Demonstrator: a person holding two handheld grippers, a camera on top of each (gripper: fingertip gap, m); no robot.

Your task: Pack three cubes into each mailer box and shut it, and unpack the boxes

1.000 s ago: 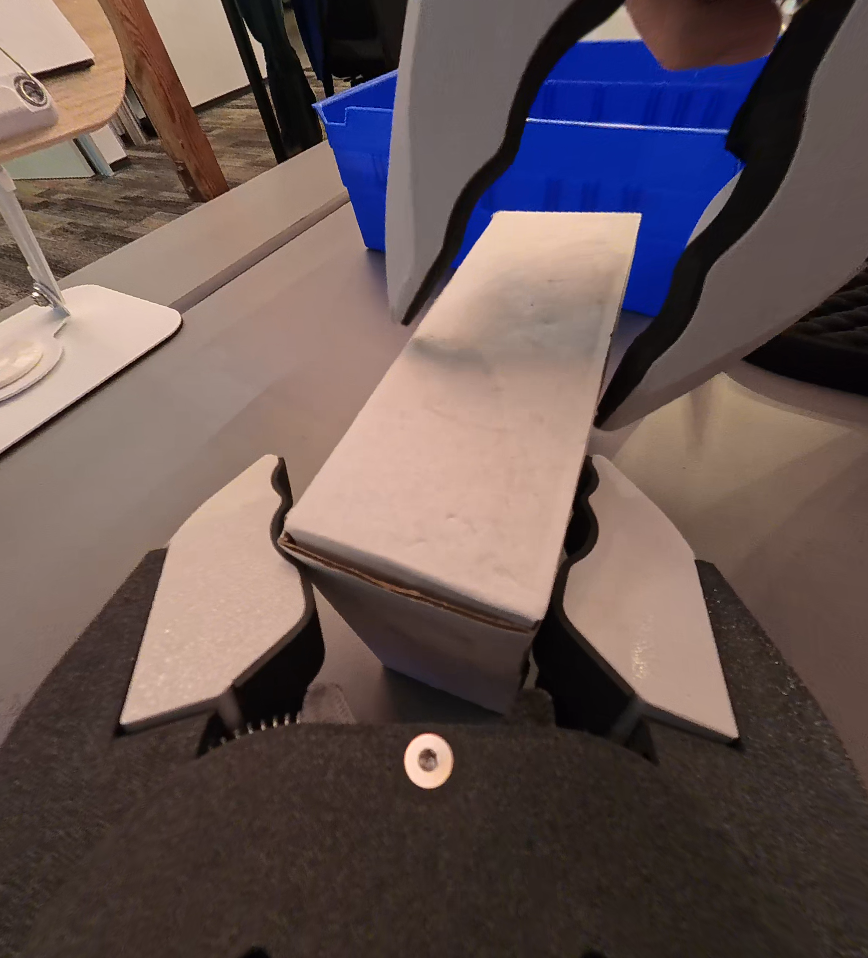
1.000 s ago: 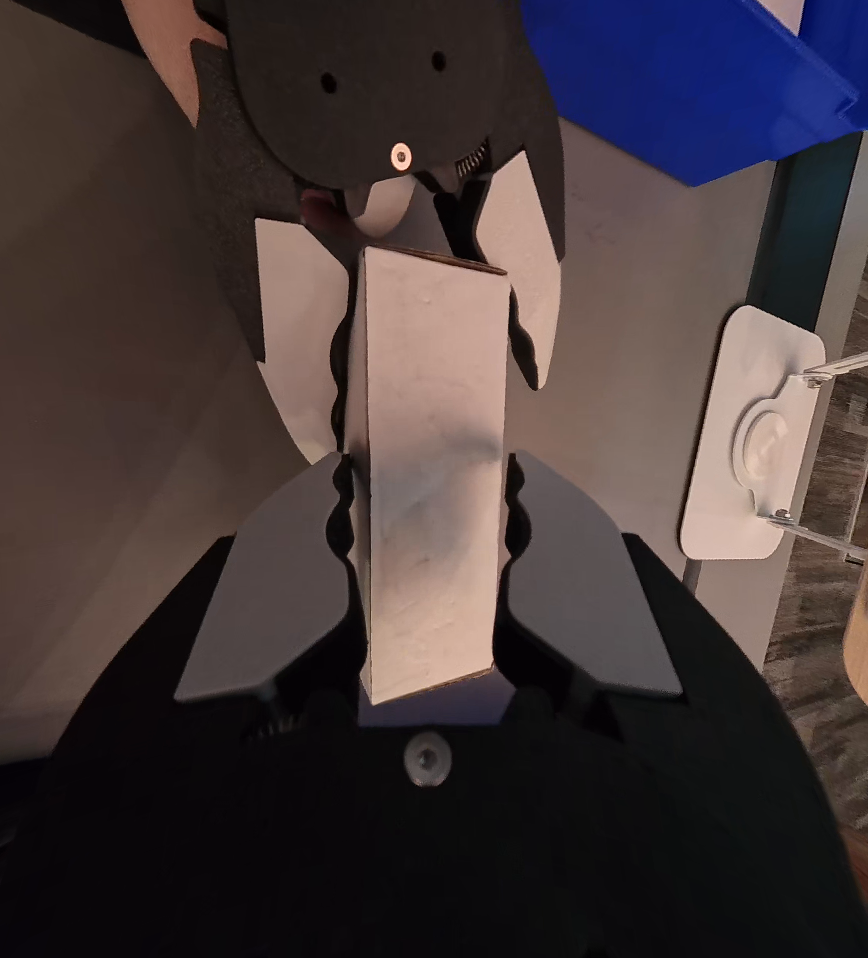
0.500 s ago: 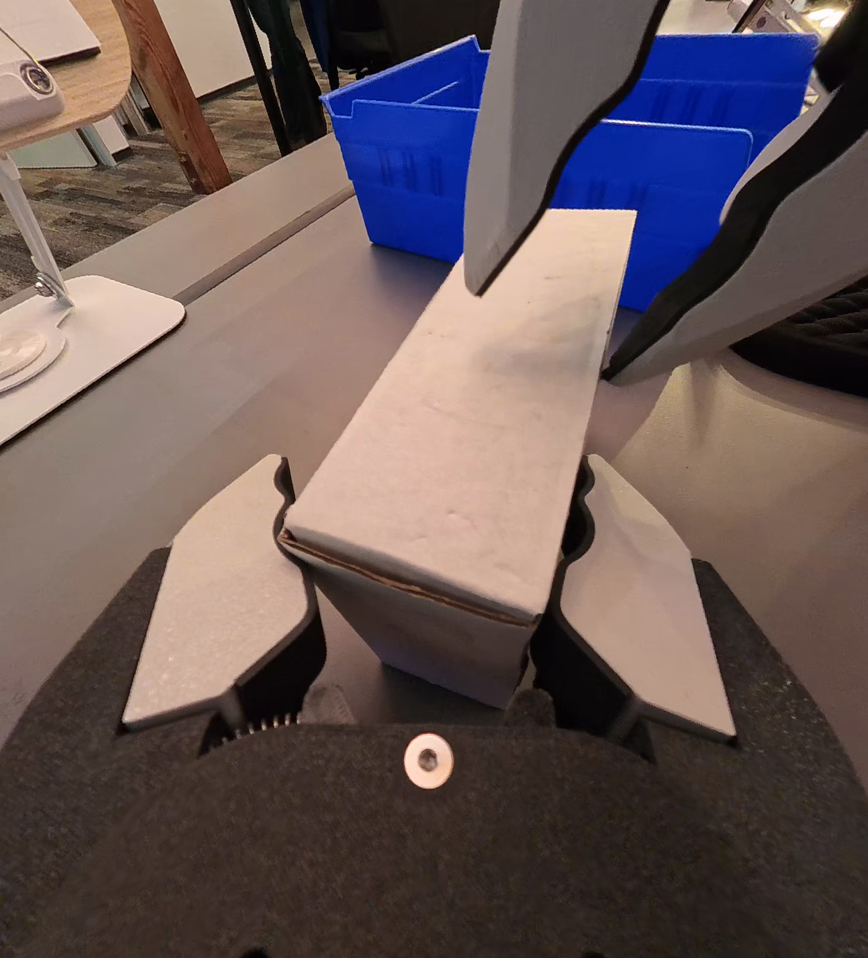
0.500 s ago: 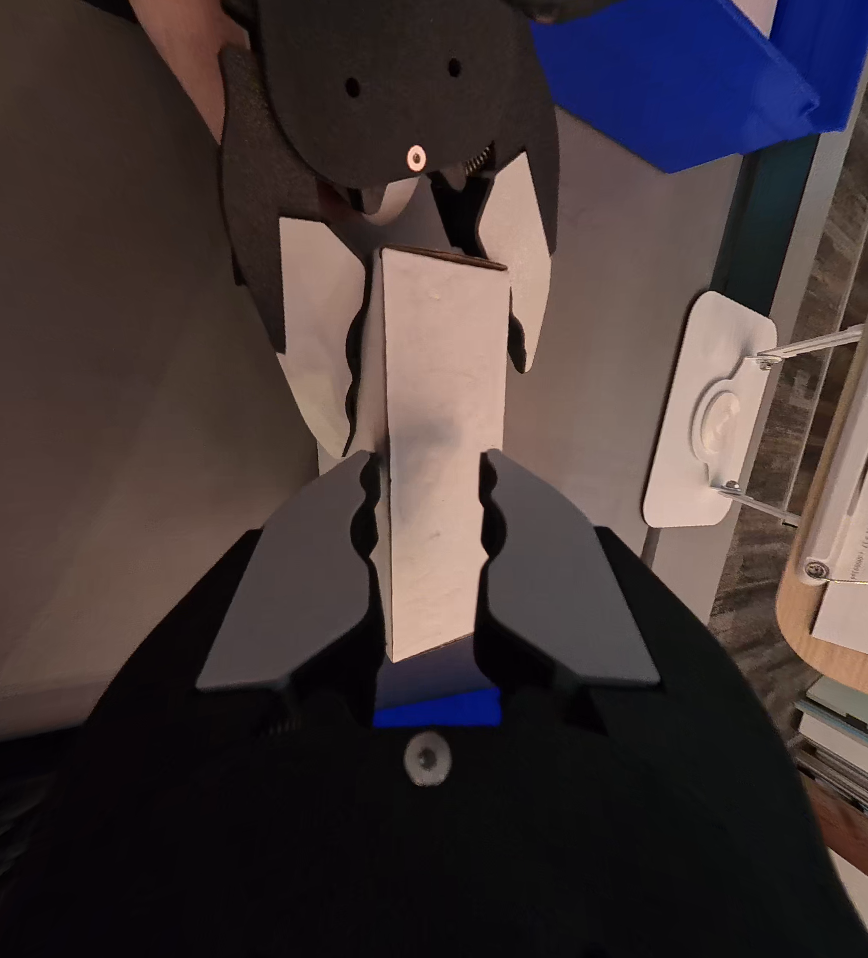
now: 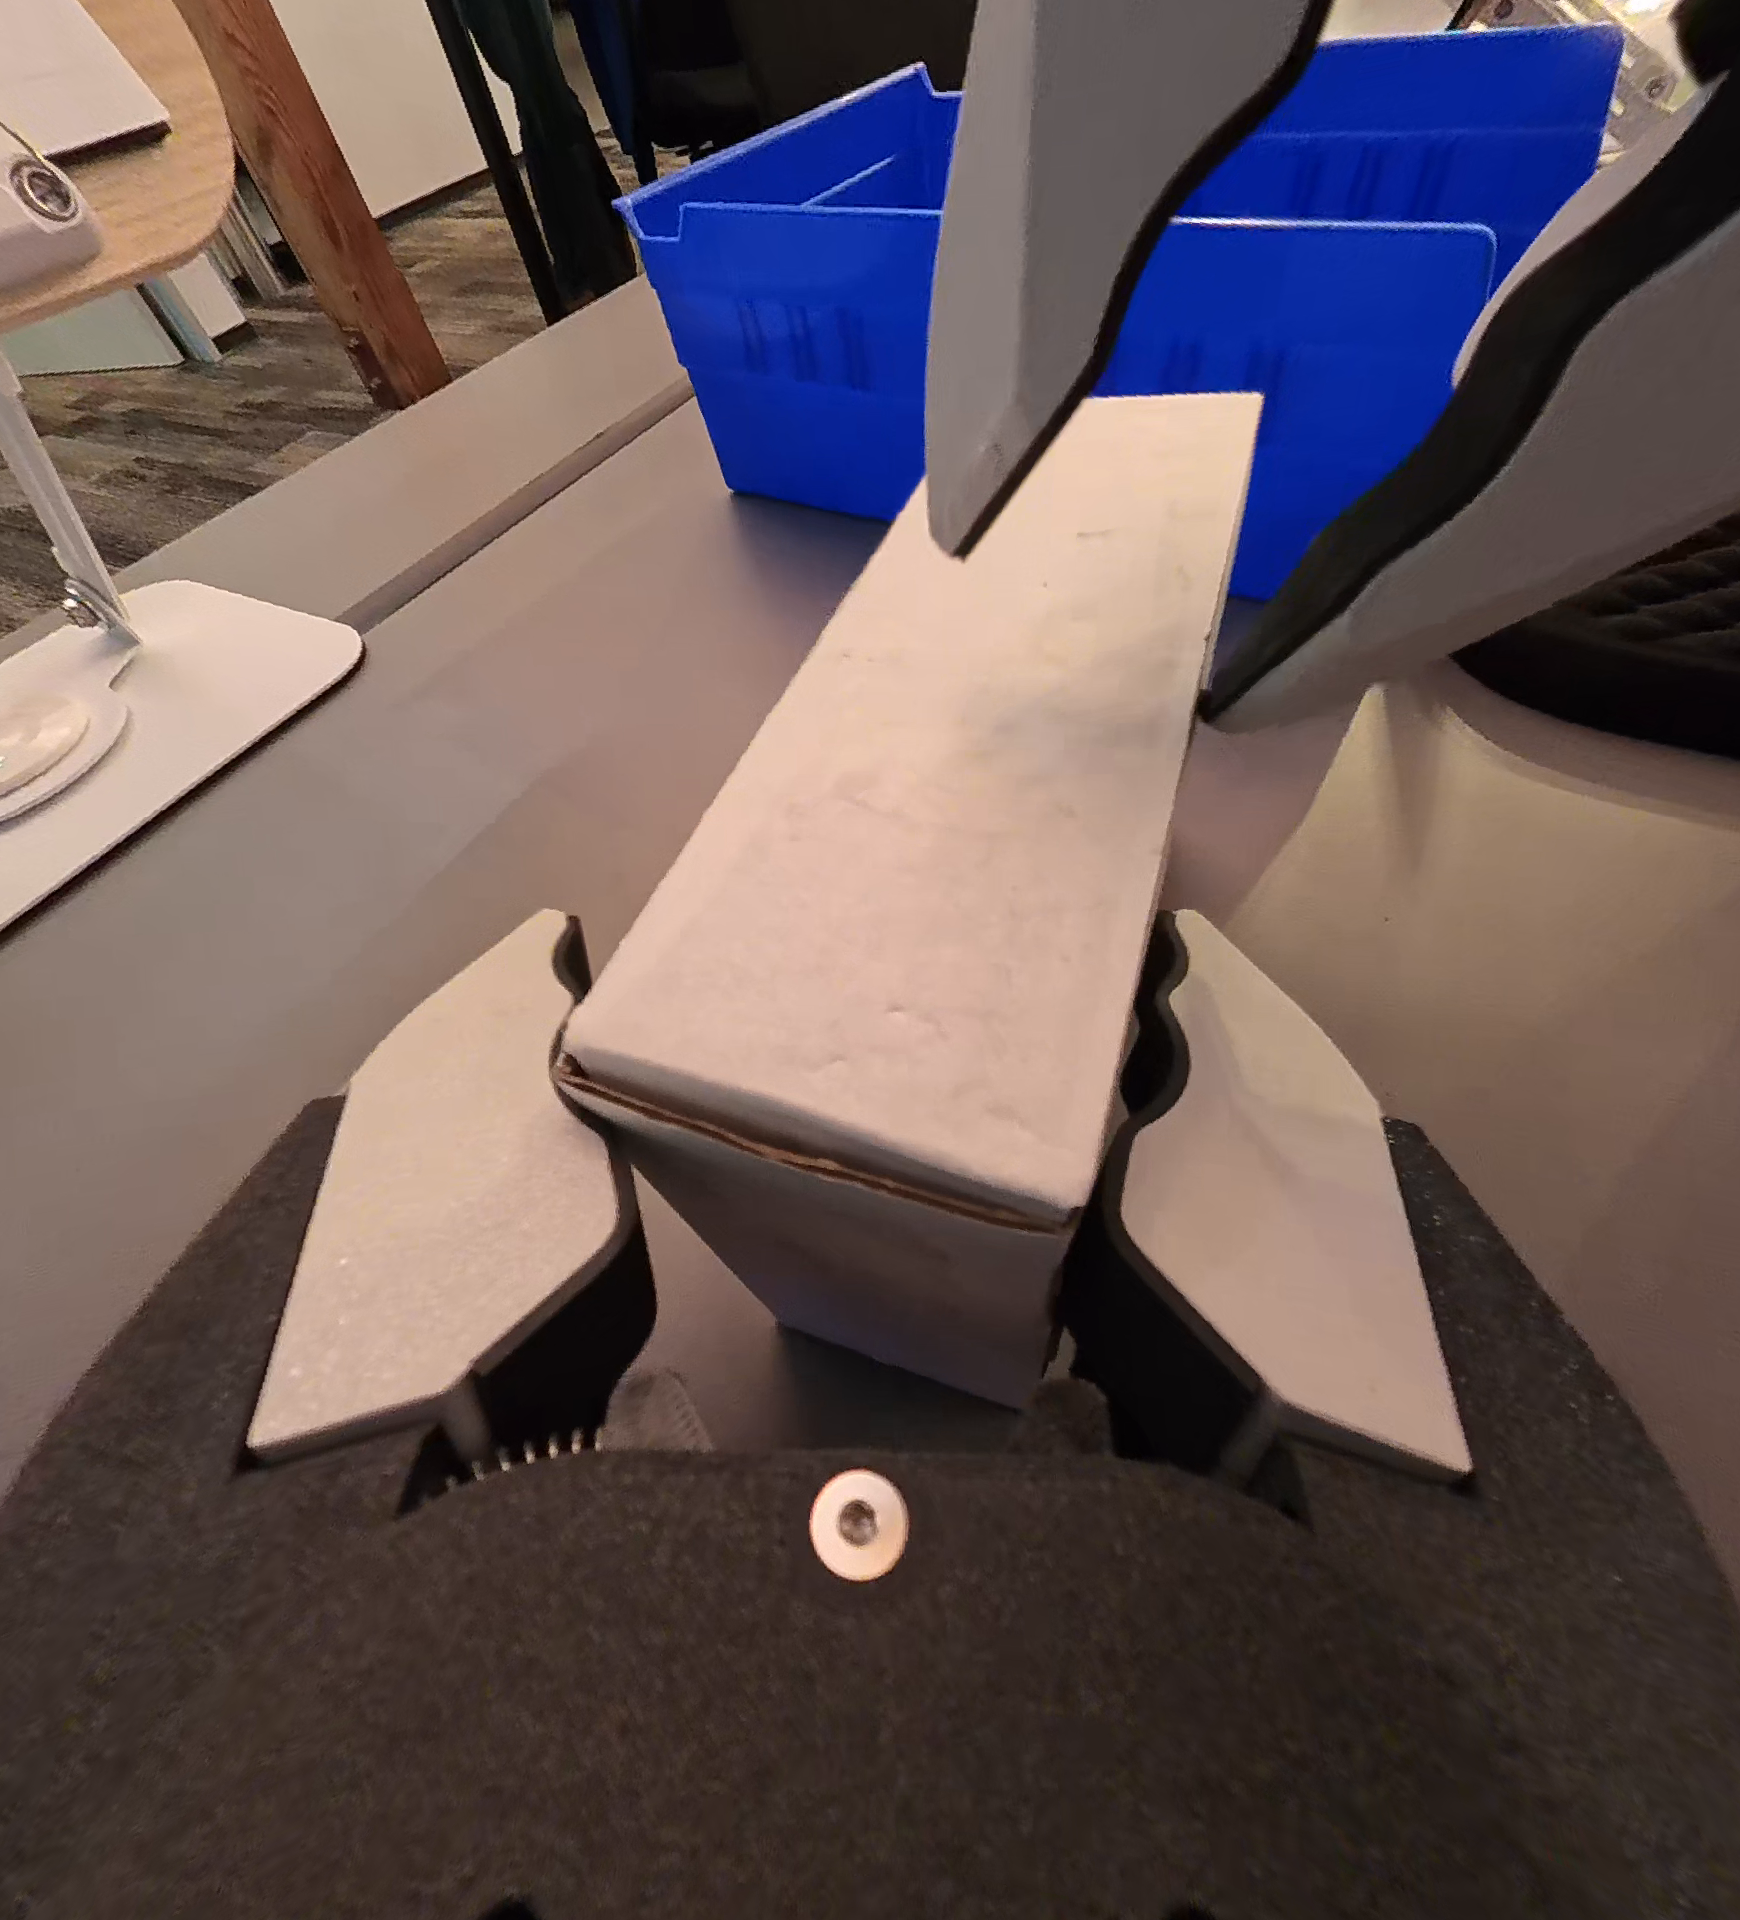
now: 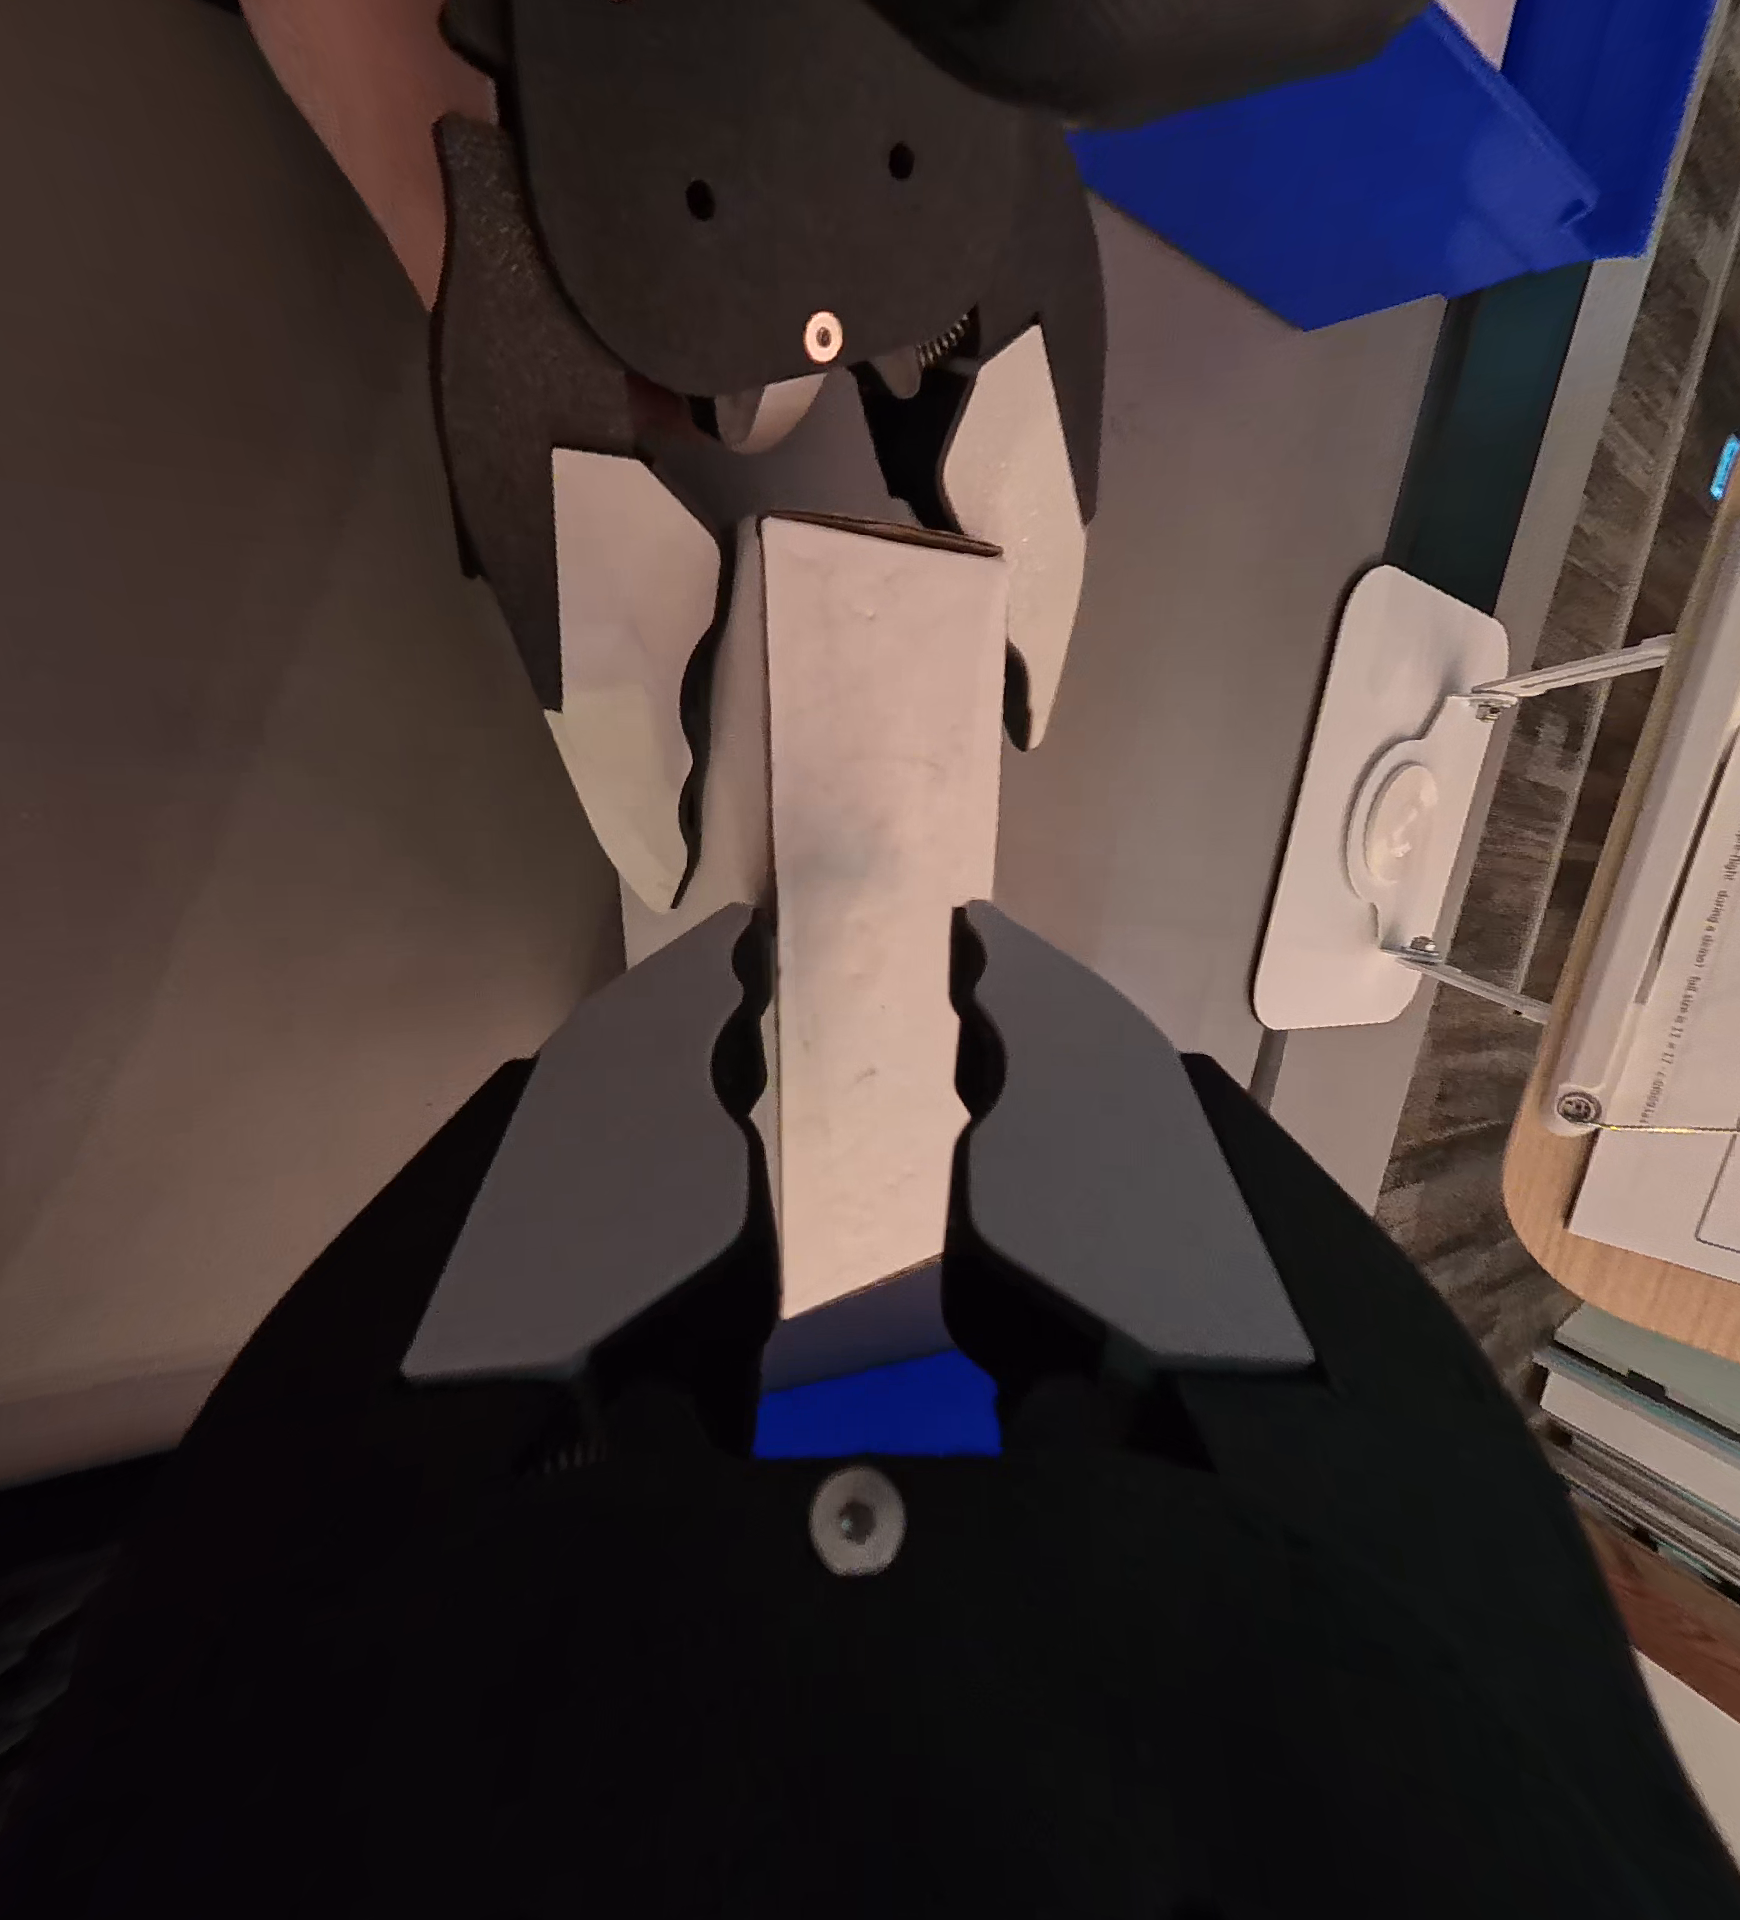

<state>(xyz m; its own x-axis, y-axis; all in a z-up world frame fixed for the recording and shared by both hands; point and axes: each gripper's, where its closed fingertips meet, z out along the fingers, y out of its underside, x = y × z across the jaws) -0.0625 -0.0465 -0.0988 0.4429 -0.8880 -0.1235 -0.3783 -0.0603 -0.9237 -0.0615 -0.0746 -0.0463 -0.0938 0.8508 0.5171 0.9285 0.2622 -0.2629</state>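
A long white mailer box (image 5: 949,831) with its lid down is held above the grey table (image 5: 378,831). My left gripper (image 5: 850,1029) is shut on its near end, one finger on each long side. My right gripper (image 6: 861,1039) comes in from above at the far end. Its fingers (image 5: 1011,312) flank the box (image 6: 871,883), with the jaws narrowed to the box's width and pressing its sides. In the right wrist view the left gripper (image 6: 850,790) shows at the box's other end. No cubes are in view.
A blue plastic bin (image 5: 1313,343) stands on the table just beyond the box and also shows in the right wrist view (image 6: 1365,197). A white stand base (image 5: 118,717) sits at the table's left edge. A black ribbed mat (image 5: 1676,644) lies at the right. A wooden side table (image 6: 1676,1195) holds papers. The left gripper's tips are roughly 6 cm from the right gripper's.
My right gripper has slid back toward the box's far end and narrowed its jaws onto the box. The box and both grippers have moved a little away from the bin. The left grip is unchanged.
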